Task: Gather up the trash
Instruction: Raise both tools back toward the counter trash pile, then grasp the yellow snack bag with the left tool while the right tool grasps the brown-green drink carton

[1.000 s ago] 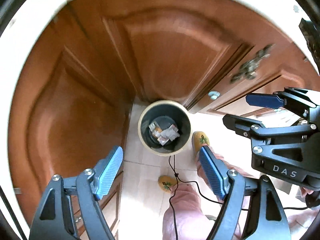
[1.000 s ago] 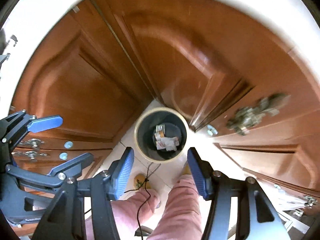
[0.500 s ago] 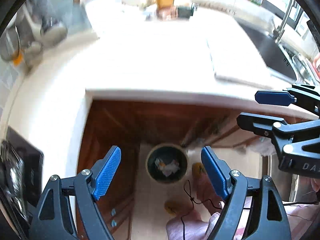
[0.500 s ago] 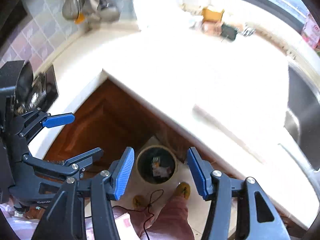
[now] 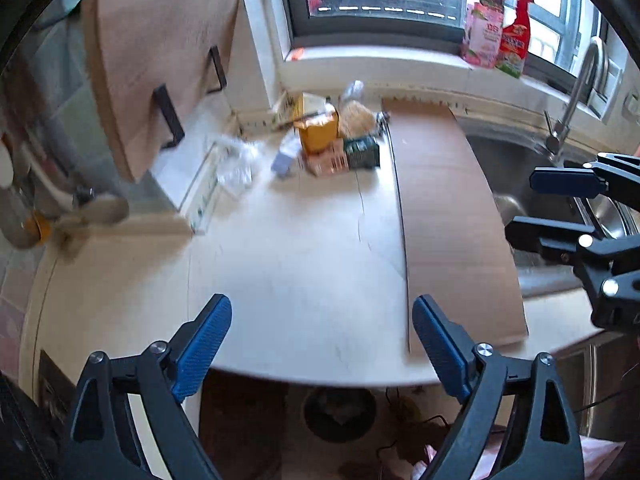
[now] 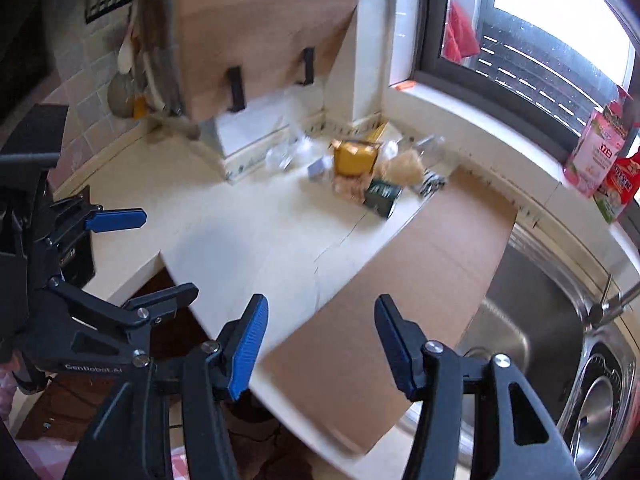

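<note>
A pile of trash lies at the back of the white counter [image 5: 304,264]: a yellow box [image 5: 318,132], a dark green packet [image 5: 362,152], a pink packet [image 5: 326,162] and crumpled clear plastic [image 5: 236,164]. The right wrist view shows the same yellow box [image 6: 356,158] and green packet [image 6: 382,196]. My left gripper [image 5: 320,312] hangs over the counter's front edge, its jaws opening with nothing between them. My right gripper [image 6: 322,312] is open and empty above the cardboard sheet. The dark bin [image 5: 340,414] stands on the floor below the counter edge.
A brown cardboard sheet [image 5: 448,216] covers the counter's right part, beside the steel sink [image 6: 532,320] and tap [image 5: 576,92]. A wooden cutting board [image 5: 160,52] leans on its rack at the back left. Bottles [image 5: 500,32] stand on the windowsill. A black hob [image 5: 48,384] sits at the lower left.
Both grippers have risen from over the bin by the cabinet doors to above the counter, and now look at the trash pile. The left jaws stand wider apart.
</note>
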`<action>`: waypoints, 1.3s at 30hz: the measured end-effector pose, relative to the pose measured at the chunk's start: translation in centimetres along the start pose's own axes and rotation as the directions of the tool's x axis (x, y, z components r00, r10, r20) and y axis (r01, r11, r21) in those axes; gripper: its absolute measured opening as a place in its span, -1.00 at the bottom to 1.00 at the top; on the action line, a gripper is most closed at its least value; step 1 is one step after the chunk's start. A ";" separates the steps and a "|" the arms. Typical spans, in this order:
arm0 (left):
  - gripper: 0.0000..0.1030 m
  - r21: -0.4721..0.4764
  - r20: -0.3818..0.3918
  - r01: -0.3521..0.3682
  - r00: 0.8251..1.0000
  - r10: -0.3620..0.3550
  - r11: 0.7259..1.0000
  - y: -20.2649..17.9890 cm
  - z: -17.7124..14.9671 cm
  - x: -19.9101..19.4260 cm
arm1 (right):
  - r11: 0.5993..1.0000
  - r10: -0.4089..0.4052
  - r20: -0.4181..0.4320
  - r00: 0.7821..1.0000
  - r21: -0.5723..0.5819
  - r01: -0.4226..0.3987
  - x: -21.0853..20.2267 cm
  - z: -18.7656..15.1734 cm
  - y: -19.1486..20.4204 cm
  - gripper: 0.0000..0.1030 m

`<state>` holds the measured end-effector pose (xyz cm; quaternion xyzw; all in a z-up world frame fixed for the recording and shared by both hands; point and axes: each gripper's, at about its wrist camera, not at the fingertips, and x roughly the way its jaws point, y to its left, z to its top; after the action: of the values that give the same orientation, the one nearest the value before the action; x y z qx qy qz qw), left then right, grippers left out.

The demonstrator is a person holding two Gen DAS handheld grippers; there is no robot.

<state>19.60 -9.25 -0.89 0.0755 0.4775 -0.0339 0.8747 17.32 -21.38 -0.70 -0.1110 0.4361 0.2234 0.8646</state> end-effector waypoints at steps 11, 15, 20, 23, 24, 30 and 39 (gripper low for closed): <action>0.77 -0.029 -0.011 -0.021 1.000 0.020 0.999 2.7 11.6 10.4 | 0.985 0.050 -0.024 0.998 0.165 -0.045 8.9 10.3 -11.1 0.08; 0.77 -0.028 -0.019 0.001 1.000 -0.001 1.000 3.4 14.0 14.7 | 0.979 0.082 -0.055 0.995 0.192 -0.070 12.3 11.8 -12.8 0.08; 0.77 0.009 -0.020 0.026 0.999 -0.026 1.000 3.4 16.0 19.1 | 0.964 0.134 -0.089 0.987 0.241 -0.109 16.2 12.6 -14.8 0.08; 0.77 0.059 -0.027 0.041 0.999 -0.039 0.997 2.6 16.5 21.3 | 0.949 0.171 -0.109 0.979 0.285 -0.134 18.1 12.7 -16.1 0.08; 0.77 0.070 -0.031 0.043 0.999 -0.041 0.997 2.4 16.8 21.9 | 0.944 0.183 -0.113 0.977 0.298 -0.142 18.7 12.7 -16.4 0.08; 0.77 0.110 -0.041 0.094 0.995 -0.090 0.989 1.5 17.9 24.6 | 0.932 0.226 -0.133 0.965 0.316 -0.175 20.8 12.3 -17.3 0.08; -0.64 0.083 -0.051 0.184 0.982 -0.181 0.979 1.6 17.8 24.6 | 0.944 0.259 -0.114 0.959 0.238 -0.227 21.6 13.2 -16.5 0.08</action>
<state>47.93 -10.26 -11.86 0.0702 0.4993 -0.1332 0.8532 45.81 -24.52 -10.25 0.0256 0.5299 0.2697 0.8036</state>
